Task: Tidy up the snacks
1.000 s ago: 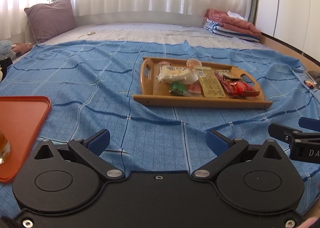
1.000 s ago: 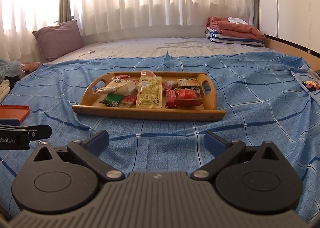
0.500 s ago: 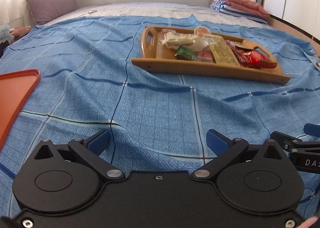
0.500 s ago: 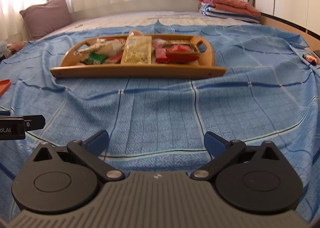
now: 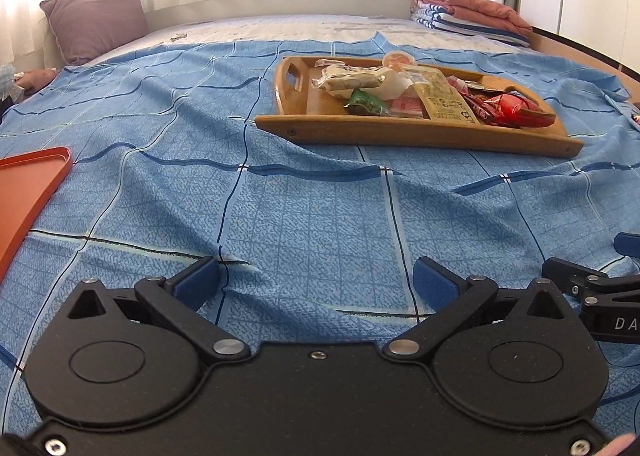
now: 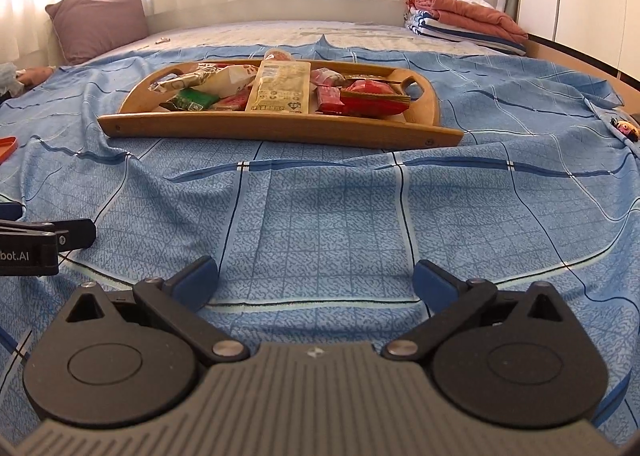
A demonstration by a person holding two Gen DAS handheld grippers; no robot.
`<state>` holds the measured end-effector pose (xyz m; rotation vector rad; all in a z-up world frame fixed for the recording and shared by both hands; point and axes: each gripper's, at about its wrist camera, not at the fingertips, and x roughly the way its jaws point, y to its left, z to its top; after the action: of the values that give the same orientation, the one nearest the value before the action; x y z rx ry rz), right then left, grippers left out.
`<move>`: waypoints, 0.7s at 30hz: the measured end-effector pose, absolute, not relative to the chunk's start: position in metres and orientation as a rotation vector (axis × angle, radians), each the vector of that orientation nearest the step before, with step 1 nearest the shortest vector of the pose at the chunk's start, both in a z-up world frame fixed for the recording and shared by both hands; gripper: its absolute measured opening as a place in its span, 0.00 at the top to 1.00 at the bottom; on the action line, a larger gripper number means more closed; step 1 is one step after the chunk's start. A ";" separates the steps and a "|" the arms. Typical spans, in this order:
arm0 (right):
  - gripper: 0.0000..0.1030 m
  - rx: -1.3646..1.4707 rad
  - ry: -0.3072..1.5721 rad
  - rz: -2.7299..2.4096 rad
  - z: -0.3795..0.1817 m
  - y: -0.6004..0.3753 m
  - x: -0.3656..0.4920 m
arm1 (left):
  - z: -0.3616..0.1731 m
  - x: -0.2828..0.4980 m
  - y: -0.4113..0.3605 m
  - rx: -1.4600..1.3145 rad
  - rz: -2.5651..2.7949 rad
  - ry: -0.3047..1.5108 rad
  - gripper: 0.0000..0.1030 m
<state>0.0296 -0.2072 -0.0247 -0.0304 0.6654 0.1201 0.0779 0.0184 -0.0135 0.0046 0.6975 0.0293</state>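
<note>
- The left gripper (image 5: 316,282) sits low over the blue checked bedspread (image 5: 304,215), its blue-padded fingers spread wide with nothing between them.
- The right gripper (image 6: 316,280) is just as wide apart and empty; the two tools lie side by side.
- The shallow wooden tray with cut-out handles (image 6: 280,127) rests straight ahead of the right gripper, ahead and right of the left one.
- It holds the packaged snacks in a loose overlapping heap: a tall yellow packet (image 6: 280,85), a small green packet (image 6: 192,100), red wrappers (image 6: 364,97).
- An orange plastic tray (image 5: 28,183) lies off to the left gripper's left.
- Whether this heap awaits sorting or is the finished gathering, I cannot tell.
- Any pick would go best edge-on, at a topmost wrapper, as the packets overlap.
</note>
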 end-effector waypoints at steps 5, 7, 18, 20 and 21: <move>0.00 -0.047 0.645 0.112 -0.026 -0.205 0.027 | -0.014 0.079 0.019 -0.003 0.029 0.703 0.00; 0.00 -0.046 0.644 0.112 -0.027 -0.205 0.026 | -0.014 0.080 0.020 -0.005 0.027 0.707 0.00; 0.00 -0.040 0.646 0.114 -0.026 -0.207 0.027 | -0.015 0.080 0.020 -0.002 0.027 0.709 0.00; 0.00 -0.040 0.647 0.115 -0.026 -0.207 0.027 | -0.014 0.080 0.020 -0.003 0.027 0.708 0.00; 0.00 -0.039 0.647 0.115 -0.026 -0.207 0.027 | -0.014 0.080 0.020 -0.003 0.027 0.708 0.00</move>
<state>0.0273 -0.2068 -0.0263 -0.0394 0.6469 0.1146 0.0798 0.0201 -0.0142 -0.0026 0.7075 0.0269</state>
